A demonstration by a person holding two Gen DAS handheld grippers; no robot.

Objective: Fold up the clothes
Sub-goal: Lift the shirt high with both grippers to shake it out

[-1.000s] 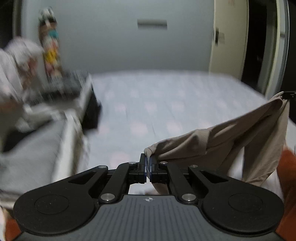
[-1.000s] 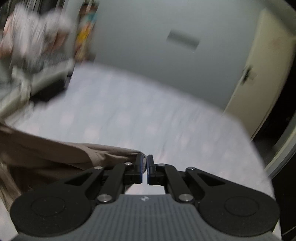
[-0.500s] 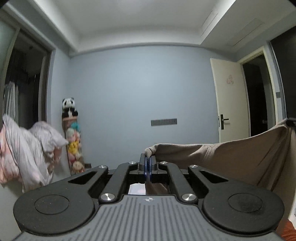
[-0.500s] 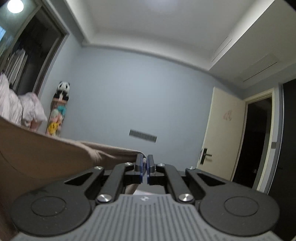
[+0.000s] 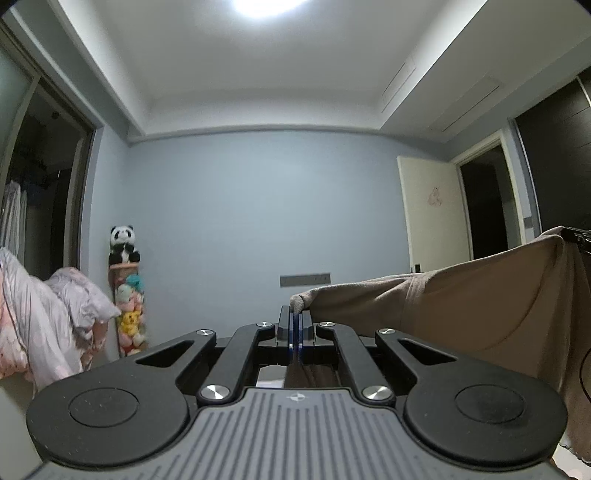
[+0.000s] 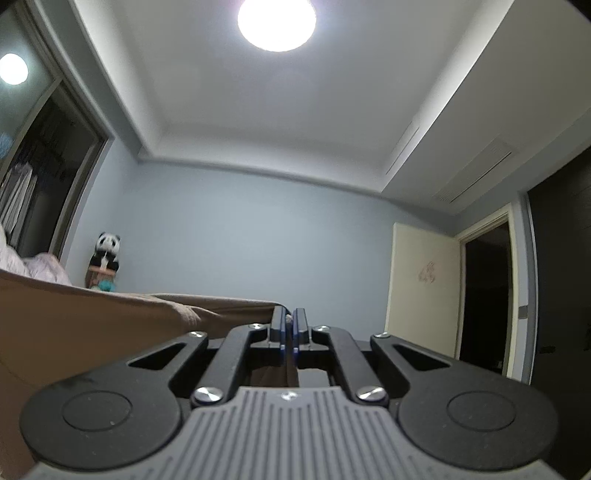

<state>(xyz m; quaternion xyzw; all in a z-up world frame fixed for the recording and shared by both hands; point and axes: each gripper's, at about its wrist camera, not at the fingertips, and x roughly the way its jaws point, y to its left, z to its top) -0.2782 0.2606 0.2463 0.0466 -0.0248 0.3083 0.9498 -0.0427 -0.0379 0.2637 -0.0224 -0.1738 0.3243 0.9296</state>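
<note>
A tan garment (image 5: 480,310) hangs stretched in the air between both grippers. My left gripper (image 5: 294,318) is shut on one corner of it, and the cloth runs off to the right, up to the tip of the other gripper (image 5: 576,236) at the frame's edge. In the right wrist view the same tan garment (image 6: 92,325) spreads to the left, and my right gripper (image 6: 290,319) is shut on its edge. Both grippers are raised and look at the far wall and the ceiling. The lower part of the garment is out of view.
A pile of pale pink bedding (image 5: 44,325) sits at the left beside a tall rack of plush toys (image 5: 127,295) topped by a panda. A cream door (image 5: 434,214) stands open at the right. A ceiling lamp (image 6: 277,22) shines overhead.
Both grippers have risen and tilted upward with the garment; the bed has dropped out of view, and the wall and ceiling now fill the frames. The cloth hangs tauter between them.
</note>
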